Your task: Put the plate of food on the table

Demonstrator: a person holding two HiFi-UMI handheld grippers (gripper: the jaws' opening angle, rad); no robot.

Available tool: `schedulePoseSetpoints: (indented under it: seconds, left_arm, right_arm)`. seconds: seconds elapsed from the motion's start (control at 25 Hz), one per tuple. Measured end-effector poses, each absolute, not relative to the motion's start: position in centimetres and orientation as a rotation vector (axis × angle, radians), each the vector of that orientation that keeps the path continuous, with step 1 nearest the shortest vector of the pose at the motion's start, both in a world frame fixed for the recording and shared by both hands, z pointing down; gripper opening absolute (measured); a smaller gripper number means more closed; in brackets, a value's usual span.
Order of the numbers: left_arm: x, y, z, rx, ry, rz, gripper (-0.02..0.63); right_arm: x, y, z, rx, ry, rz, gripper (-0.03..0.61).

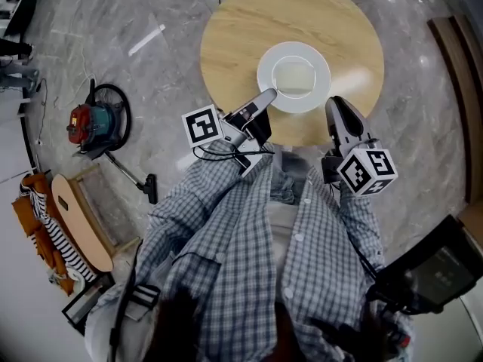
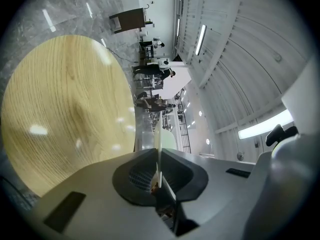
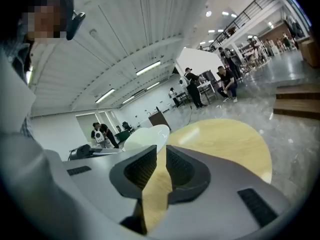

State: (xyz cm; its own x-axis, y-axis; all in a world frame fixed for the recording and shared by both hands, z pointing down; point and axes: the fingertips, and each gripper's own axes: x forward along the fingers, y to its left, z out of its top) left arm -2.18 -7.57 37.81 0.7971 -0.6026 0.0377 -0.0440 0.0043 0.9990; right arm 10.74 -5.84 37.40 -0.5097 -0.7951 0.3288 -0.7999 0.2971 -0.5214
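Head view: a white round plate point(image 1: 321, 78) with pale food point(image 1: 293, 78) is at the near side of the wooden table point(image 1: 241, 29). A vacuum point(image 1: 87, 123) stands on the floor, well apart. The left gripper point(image 1: 268, 95) pinches the plate's rim. The right gripper point(image 1: 337, 105), jaws slightly apart with nothing between them, is just beside the opposite rim.

Round wood table point(image 1: 234, 29): the only obstacle on top is a white plate point(image 1: 266, 81) near the person's edge. The left gripper point(image 1: 268, 94) is clamped on its rim; the right gripper point(image 1: 336, 105) sits just beside it, jaws slightly apart. Rest of tabletop is bare, esp. the far half. Floor at view's left is cluttered: red vacuum point(image 1: 84, 123) w/ hose, and a wooden crate point(image 1: 102, 194).
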Motion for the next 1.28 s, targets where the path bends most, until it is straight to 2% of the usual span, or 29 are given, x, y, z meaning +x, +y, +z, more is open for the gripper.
schedulePoseSetpoints:
  seconds: [0.24,0.44,0.64,0.88,0.96,1.28]
  left_arm:
    - [-2.2,-7.2,38.6,1.497,-0.545,-0.474,0.020]
    - [-2.3,-7.4,39.5,1.494,-0.538,-0.470,0.021]
    - [-2.2,-7.2,39.8,1.494,-0.520,-0.466,0.021]
    - [-2.1,-7.1,40.8,1.477,-0.513,-0.460,0.020]
    - [-2.1,-7.1,41.0,1.478,-0.514,-0.456,0.020]
    - [-1.7,-7.5,42.8,1.486,-0.517,-0.417,0.020]
  right_arm:
    - [10.4,-5.8,38.3,1.506,-2.521,1.357,0.092]
    - [10.0,-5.9,38.6,1.456,-2.551,1.462,0.121]
    - [8.7,-5.5,39.6,1.382,-2.501,1.587,0.120]
    - [8.6,-5.5,40.4,1.368,-2.524,1.550,0.117]
    - [8.8,-5.5,40.5,1.393,-2.520,1.566,0.080]
    - [9.2,-5.6,42.3,1.434,-2.451,1.608,0.071]
